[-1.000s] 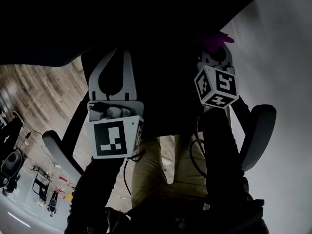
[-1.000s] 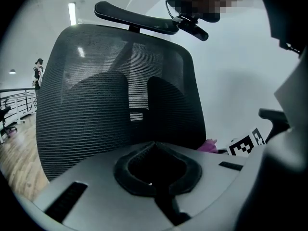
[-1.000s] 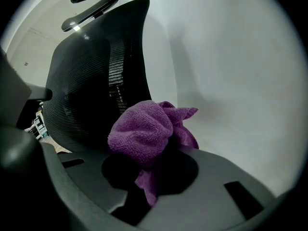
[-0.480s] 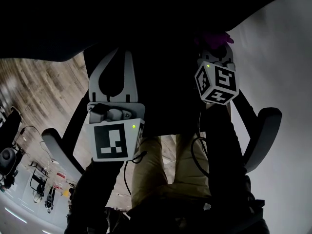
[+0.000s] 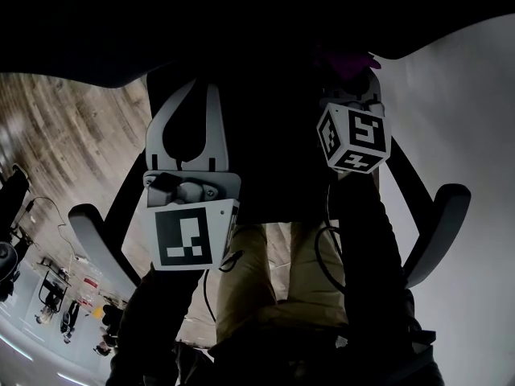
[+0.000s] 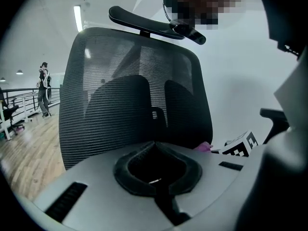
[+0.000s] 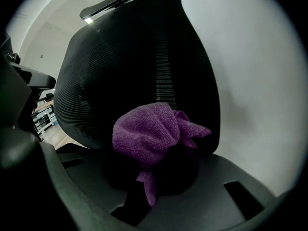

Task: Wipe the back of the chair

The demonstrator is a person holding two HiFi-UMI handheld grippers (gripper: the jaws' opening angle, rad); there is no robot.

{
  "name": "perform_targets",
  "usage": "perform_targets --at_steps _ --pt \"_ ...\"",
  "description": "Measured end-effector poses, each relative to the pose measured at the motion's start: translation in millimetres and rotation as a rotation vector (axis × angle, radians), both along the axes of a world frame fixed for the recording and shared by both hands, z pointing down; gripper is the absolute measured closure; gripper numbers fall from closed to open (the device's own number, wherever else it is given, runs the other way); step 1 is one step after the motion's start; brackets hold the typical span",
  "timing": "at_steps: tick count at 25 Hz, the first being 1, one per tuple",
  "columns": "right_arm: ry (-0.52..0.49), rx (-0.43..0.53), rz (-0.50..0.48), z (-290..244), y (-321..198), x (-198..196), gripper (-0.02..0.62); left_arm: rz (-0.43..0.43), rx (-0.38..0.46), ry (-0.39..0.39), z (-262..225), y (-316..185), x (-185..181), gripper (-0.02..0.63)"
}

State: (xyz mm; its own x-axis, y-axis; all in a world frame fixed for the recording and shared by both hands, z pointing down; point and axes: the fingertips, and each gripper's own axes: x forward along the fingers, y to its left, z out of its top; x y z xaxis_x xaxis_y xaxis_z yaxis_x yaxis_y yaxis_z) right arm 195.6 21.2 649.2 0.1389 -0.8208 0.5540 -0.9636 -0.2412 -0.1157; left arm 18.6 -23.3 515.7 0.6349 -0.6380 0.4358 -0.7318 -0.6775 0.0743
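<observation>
The chair's black mesh back (image 6: 134, 95) fills both gripper views, with its headrest (image 6: 144, 25) on top. In the head view it is a dark mass (image 5: 265, 135) ahead of both grippers. My right gripper (image 7: 159, 146) is shut on a bunched purple cloth (image 7: 144, 131), which is held against or very near the mesh (image 7: 139, 57). From the head view the cloth (image 5: 348, 63) pokes out above the right gripper (image 5: 354, 83). My left gripper (image 6: 154, 142) is shut with nothing in it, close to the lower mesh. It appears at the left of the head view (image 5: 201, 87).
The chair's armrests stick out at the left (image 5: 96, 244) and right (image 5: 434, 223). A wooden floor (image 5: 72, 143) lies to the left and a white wall (image 5: 459, 111) to the right. A person (image 6: 44, 88) stands far off by a railing.
Both grippers have hardly moved. The right gripper's cube has drifted slightly left. The head view has swung a little, so the floor and armrests have shifted.
</observation>
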Motion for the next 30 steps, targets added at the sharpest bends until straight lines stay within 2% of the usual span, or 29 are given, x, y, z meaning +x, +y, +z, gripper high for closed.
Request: perform_targets --at_steps 3,13,17,30 --pt "0.005 0.008 -0.032 2.4 -8.6 -9.6 0.537 -0.003 0.032 -0.011 3.1 -6.1 -9.8 0.6" --pt "-0.002 0.018 -0.129 0.1 -25.8 -45.9 0.538 -0.05 0.031 -0.009 1.2 -6.7 -34.1 0.6" --pt "-0.005 0.022 -0.16 -1.1 -31.1 -60.2 0.538 -0.096 -0.006 0.008 0.3 -4.9 -43.0 0.6" --pt "-0.013 0.024 -0.256 0.9 -56.6 -113.4 0.538 -0.148 -0.017 0.009 -1.1 -11.4 -80.9 0.6"
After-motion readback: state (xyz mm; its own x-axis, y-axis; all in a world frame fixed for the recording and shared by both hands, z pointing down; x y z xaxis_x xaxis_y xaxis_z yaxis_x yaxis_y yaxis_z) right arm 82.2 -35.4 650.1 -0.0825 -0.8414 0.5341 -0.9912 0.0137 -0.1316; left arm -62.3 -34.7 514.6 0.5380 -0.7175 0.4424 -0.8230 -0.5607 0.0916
